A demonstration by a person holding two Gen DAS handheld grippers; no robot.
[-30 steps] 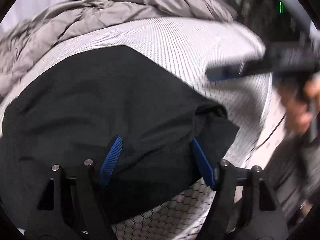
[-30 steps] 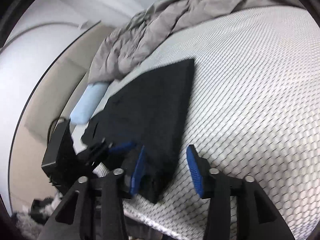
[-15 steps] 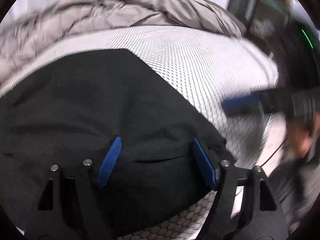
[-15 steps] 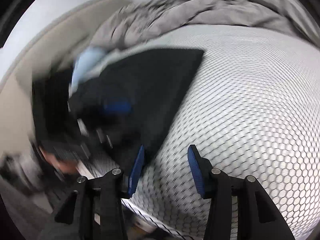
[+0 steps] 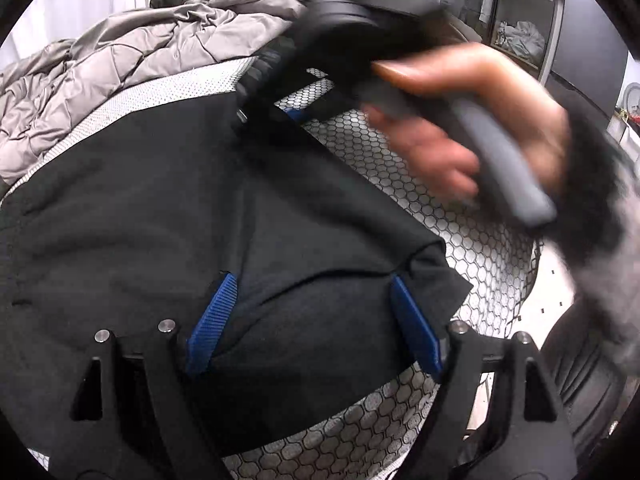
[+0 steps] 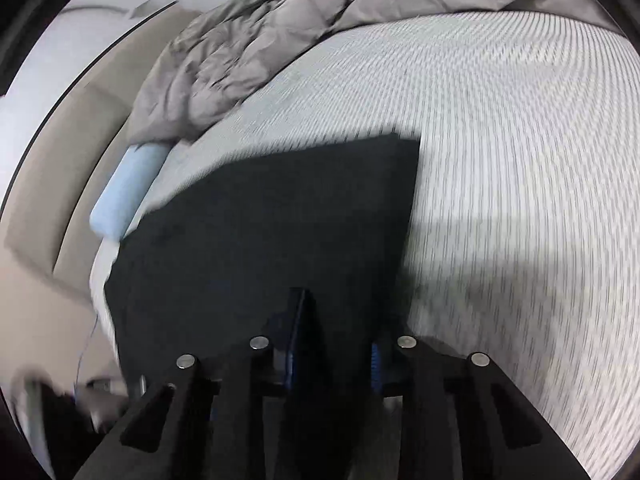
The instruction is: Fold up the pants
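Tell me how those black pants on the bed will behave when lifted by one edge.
The black fabric pants will probably droop and sag: they already crease softly. They look light and thin at the folded corner. The honeycomb-patterned bedsheet looks textured, so sliding may drag.

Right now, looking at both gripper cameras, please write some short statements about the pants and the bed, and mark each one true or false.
1. The pants are black. True.
2. The pants hang over a chair. False: they lie flat on the bed, on its honeycomb-patterned cover.
3. A grey quilt is bunched up at the far end of the bed. True.
4. The left gripper has its fingers pressed together. False: they stand wide apart over the black cloth.
5. A light blue pillow lies at the side of the bed. True.
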